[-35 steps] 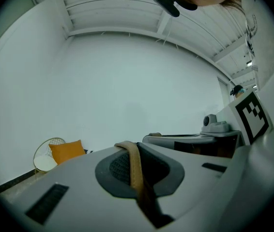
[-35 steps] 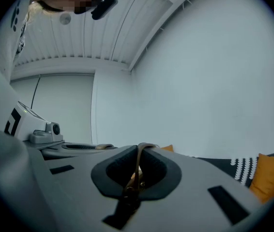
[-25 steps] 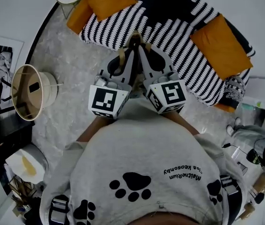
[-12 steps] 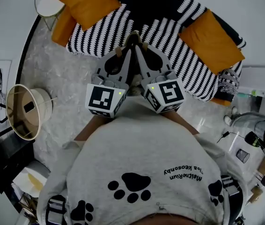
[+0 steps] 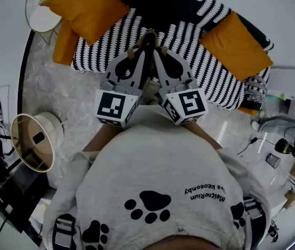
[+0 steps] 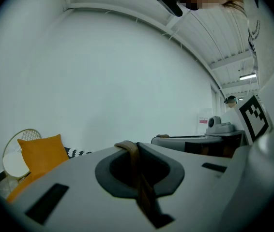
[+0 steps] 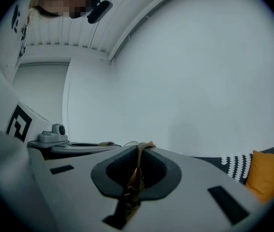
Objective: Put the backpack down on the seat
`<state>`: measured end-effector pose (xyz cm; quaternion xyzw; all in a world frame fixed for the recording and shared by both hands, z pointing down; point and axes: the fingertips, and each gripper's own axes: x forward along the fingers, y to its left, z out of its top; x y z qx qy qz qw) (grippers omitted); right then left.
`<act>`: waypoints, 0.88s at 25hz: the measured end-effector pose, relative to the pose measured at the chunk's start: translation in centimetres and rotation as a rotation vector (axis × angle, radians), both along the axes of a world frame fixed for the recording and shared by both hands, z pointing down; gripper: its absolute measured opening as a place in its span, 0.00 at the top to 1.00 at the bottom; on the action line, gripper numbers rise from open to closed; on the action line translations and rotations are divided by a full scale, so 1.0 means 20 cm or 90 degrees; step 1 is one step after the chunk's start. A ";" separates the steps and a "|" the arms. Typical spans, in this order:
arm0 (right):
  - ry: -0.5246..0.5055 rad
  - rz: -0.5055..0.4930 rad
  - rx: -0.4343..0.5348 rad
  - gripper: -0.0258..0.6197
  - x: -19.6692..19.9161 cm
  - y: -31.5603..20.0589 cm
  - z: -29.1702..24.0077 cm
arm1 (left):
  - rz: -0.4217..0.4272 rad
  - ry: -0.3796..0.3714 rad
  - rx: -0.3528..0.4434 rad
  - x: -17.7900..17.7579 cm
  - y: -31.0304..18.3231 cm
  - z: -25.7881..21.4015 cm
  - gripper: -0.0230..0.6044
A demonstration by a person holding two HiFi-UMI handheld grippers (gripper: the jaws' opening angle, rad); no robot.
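In the head view both grippers are held side by side at chest height, pointing at the sofa (image 5: pixel 199 51) with its black-and-white striped cover. My left gripper (image 5: pixel 132 52) is shut on a tan backpack strap (image 6: pixel 139 178) that runs up between its jaws to the tips (image 6: pixel 127 146). My right gripper (image 5: pixel 162 50) is likewise shut on a tan strap (image 7: pixel 136 173). A small khaki part of the backpack (image 5: pixel 148 91) shows between the two marker cubes. The rest hangs hidden beneath the grippers and the person's grey sweatshirt.
Orange cushions lie on the sofa at the left (image 5: pixel 85 7) and right (image 5: pixel 236 46), and a third (image 5: pixel 64 40) leans at its left end. A white wire chair (image 5: pixel 43 14) stands beside it. A round lamp shade (image 5: pixel 35 142) is at the left, a cluttered desk (image 5: pixel 288 155) at the right.
The person has moved across the room along the sofa front; more of its left end and the wire chair now show, and the lamp shade has slid down. Both grippers stay shut on the straps.
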<state>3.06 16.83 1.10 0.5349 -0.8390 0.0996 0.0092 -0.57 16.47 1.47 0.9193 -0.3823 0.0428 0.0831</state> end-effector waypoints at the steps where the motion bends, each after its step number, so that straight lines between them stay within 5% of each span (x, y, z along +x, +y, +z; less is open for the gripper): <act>1: 0.001 0.002 0.001 0.90 -0.01 -0.03 0.00 | 0.003 0.001 0.001 -0.02 -0.04 0.00 0.93; 12: -0.010 0.027 -0.018 0.90 -0.04 -0.31 0.05 | 0.029 0.007 -0.006 -0.04 -0.30 0.05 0.93; 22: -0.011 -0.040 -0.056 0.90 -0.04 -0.52 0.15 | -0.016 -0.007 -0.043 -0.02 -0.50 0.15 0.93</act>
